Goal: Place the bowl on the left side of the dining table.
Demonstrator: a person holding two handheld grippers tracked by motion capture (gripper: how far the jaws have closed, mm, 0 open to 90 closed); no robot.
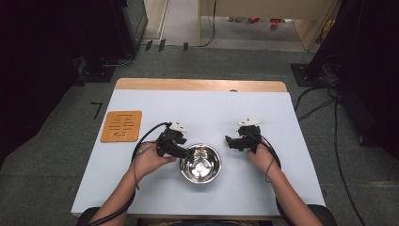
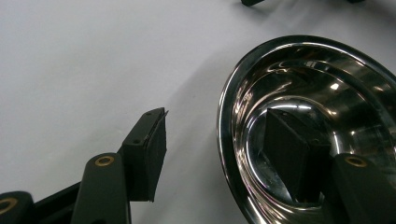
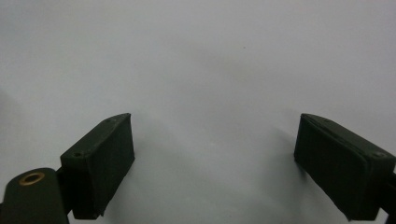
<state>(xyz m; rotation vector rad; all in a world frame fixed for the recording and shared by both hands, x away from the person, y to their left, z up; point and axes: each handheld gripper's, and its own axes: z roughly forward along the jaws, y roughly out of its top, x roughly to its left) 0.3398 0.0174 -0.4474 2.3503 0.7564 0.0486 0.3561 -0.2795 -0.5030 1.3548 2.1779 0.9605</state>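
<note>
Polished steel catches the light at the lower middle of the high view: a small stainless mixing bowl (image 1: 200, 163) sits upright on the white table top (image 1: 202, 113), nearer the bottom edge than the top. I have my left gripper (image 1: 181, 151) right at the bowl's left rim. In the left gripper view its jaws straddle that rim: one pad stands outside over the bare white surface at lower left of the frame, the other sits inside the bowl (image 2: 308, 121) at lower right, mirrored in the shiny wall. The jaws are apart, with a clear gap from the outer pad to the metal; they are not clamped on it.

My right gripper (image 1: 234, 141) rests to the right of the bowl, near it but not touching. In the right gripper view its two black pads stand wide apart over plain white table, with nothing between them.

At the left of the high view lies an orange wooden board (image 1: 121, 126) with cut slots, well apart from the bowl.
</note>
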